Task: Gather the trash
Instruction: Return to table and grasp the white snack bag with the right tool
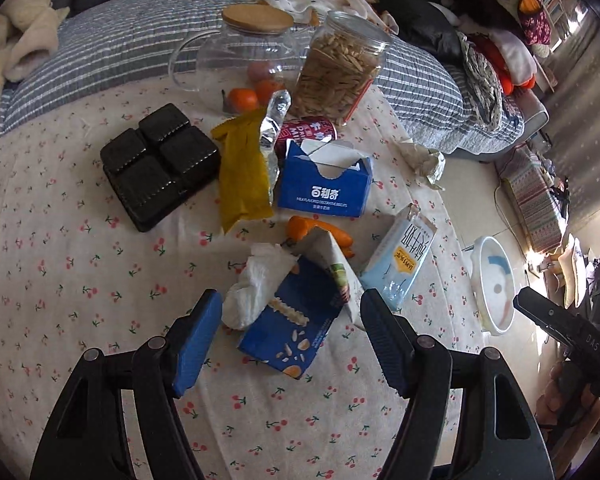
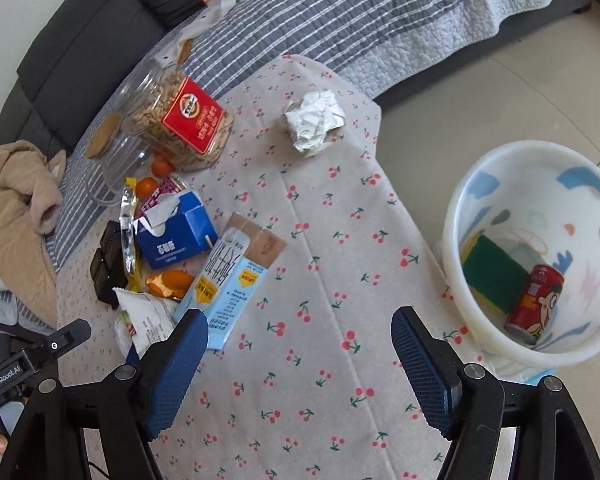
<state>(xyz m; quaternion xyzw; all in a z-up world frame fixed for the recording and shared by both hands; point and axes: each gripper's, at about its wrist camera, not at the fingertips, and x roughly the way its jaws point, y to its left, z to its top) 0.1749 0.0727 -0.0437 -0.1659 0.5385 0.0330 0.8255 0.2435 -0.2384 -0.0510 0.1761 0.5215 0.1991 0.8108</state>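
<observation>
My left gripper point(image 1: 292, 304) is open, its jaws either side of a torn blue snack box point(image 1: 290, 326) with a crumpled white tissue point(image 1: 256, 284) beside it. A light blue milk carton point(image 1: 400, 256) lies to its right and also shows in the right wrist view point(image 2: 224, 280). An open blue biscuit box point(image 1: 324, 184), a yellow wrapper point(image 1: 242, 176) and a red can point(image 1: 308, 130) lie farther back. My right gripper point(image 2: 300, 344) is open and empty above the cherry-print cloth. A white bin point(image 2: 540, 248) on the floor holds a red can point(image 2: 534, 300) and a green sponge point(image 2: 494, 276).
A black tray point(image 1: 160, 168), a glass jug point(image 1: 244, 52) with a wooden lid, a jar of seeds point(image 1: 340, 68), oranges point(image 1: 242, 100) and orange peel point(image 1: 320, 232) sit on the cloth. A crumpled paper ball point(image 2: 314, 120) lies near the far table edge. A sofa with a striped quilt point(image 2: 340, 12) lies behind.
</observation>
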